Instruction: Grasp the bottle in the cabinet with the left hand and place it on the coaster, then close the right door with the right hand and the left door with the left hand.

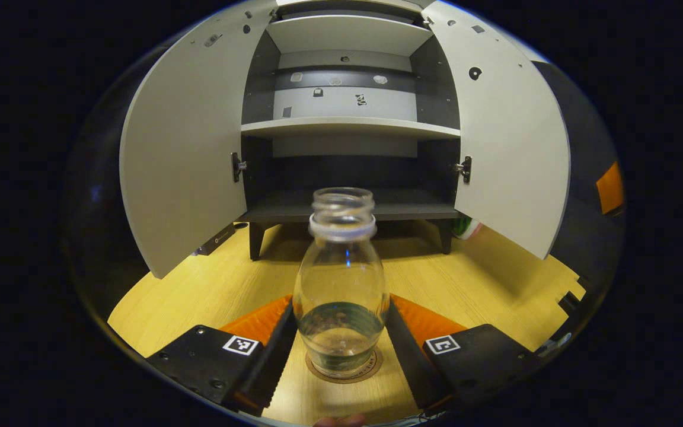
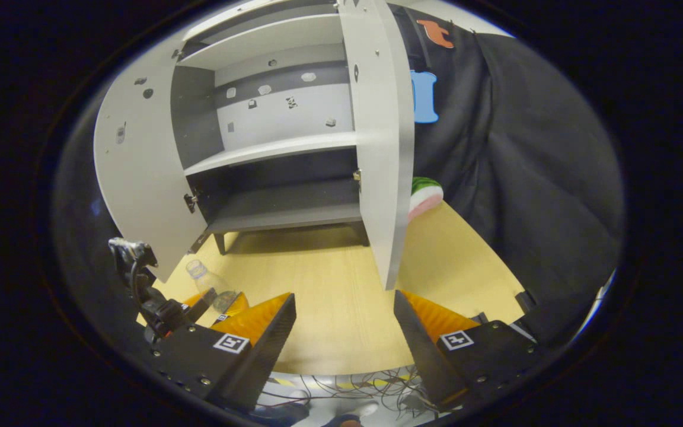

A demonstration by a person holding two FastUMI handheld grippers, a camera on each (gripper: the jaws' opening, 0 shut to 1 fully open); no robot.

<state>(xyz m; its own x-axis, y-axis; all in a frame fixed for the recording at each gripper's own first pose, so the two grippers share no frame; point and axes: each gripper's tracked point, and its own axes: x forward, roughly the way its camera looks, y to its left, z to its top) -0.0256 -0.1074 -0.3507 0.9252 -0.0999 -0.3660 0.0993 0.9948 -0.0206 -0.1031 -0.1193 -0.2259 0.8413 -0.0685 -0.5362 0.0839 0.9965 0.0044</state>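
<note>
A clear glass bottle (image 1: 341, 284) without a cap stands upright on a round brown coaster (image 1: 346, 379) on the wooden table. My left gripper (image 1: 341, 302) is shut on the bottle, a finger against each side of its belly. In the right gripper view that bottle (image 2: 210, 286) and the left gripper (image 2: 199, 303) sit at the far left. The cabinet's left door (image 1: 181, 154) and right door (image 1: 507, 142) both stand wide open. My right gripper (image 2: 344, 329) is open and holds nothing. It hovers low over the table, just in front of the right door's edge (image 2: 380, 148).
The cabinet's shelves (image 1: 347, 126) are bare. A watermelon-slice toy (image 2: 425, 196) lies on the table behind the right door. Loose cables (image 2: 341, 385) hang below the table's front edge. Bare wood (image 2: 329, 279) stretches between the cabinet and my grippers.
</note>
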